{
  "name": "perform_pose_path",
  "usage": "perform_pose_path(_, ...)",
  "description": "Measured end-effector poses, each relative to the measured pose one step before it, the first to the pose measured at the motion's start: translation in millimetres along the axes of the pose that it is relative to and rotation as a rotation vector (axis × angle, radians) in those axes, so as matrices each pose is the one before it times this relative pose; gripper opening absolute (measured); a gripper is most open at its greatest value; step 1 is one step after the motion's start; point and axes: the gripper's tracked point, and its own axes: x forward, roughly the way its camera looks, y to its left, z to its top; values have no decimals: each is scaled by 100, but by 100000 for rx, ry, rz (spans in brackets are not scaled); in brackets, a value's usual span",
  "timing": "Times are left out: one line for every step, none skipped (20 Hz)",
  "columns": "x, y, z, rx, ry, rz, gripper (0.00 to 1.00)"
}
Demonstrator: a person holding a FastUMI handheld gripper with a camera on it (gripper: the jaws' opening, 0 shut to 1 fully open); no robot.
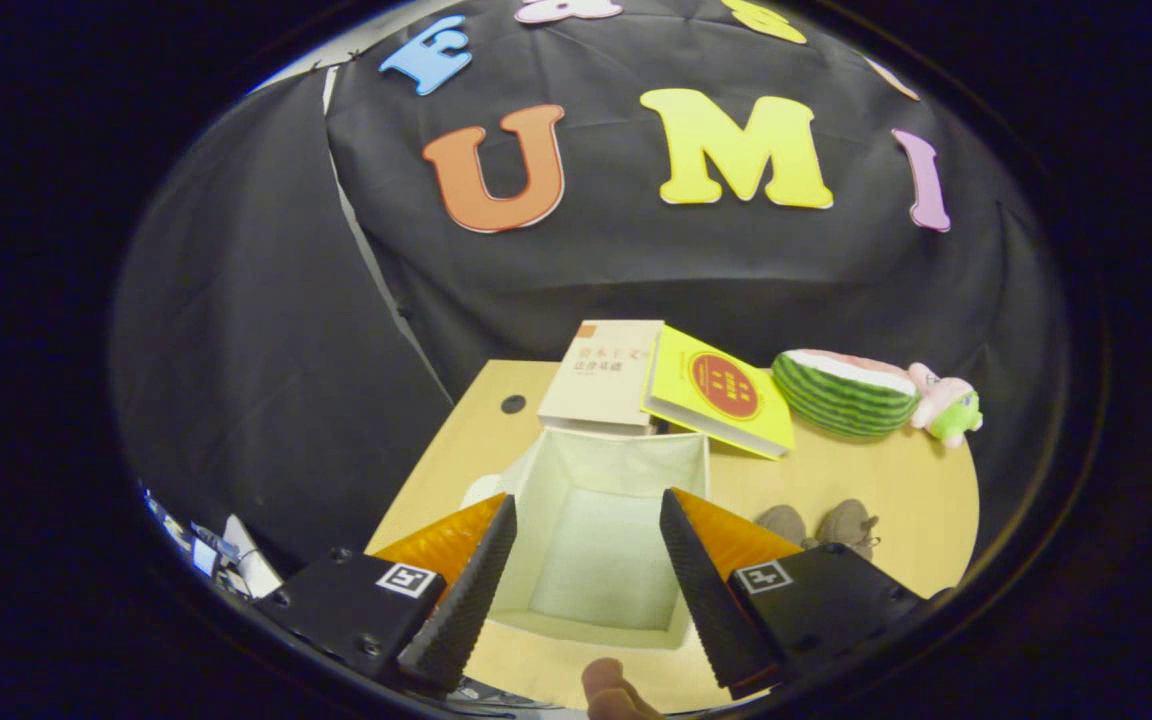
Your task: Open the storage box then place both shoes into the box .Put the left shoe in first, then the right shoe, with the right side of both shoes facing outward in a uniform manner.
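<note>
I see dim, even overhead light, the tabletop brightest toward 3 o'clock, sharp focus at centre, and heavy fisheye bending with darkening from 7 to 9 o'clock.

Saw a light wooden counter with a dark round hole near its far left corner. Found a white storage box standing open on it, seen between the spread fingers, nothing inside. Noted two books at the far edge just beyond the box: a cream book and a yellow book, the yellow one tilted, overlapping the cream one's side. Spotted a watermelon-slice plush right of the books, a small pink-and-green plush toy touching its end. Made out a pair of tan shoes side by side, right of the box.
</note>
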Motion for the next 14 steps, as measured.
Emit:
perform_pose_path(540,-2178,-854,895,1363,-2570,93)
perform_pose_path(555,-2045,-804,857,1635,-2931,93)
perform_pose_path(409,-2015,-842,1105,1616,-2645,93)
perform_pose_path(595,-1478,-631,896,1179,-1356,93)
perform_pose_path(724,-1443,-561,712,1389,-963,93)
perform_pose_path(662,-1364,-824,978,2030,-805,93)
perform_pose_path(735,-1229,-976,888,2282,34,93)
perform_pose_path(686,-1085,-988,523,2877,-166,93)
perform_pose_path(762,-1369,-1067,936,2667,-567,94)
perform_pose_path(687,-1275,-848,1584,2431,-1146,93)
perform_pose_path(830,-1236,-871,1945,1935,-1194,93)
perform_pose_path(708,-1184,-958,1086,2757,-1218,93)
perform_pose_path(831,-1124,-973,781,2765,-1080,93)
perform_pose_path(721,-1311,-995,-167,3521,-2306,93)
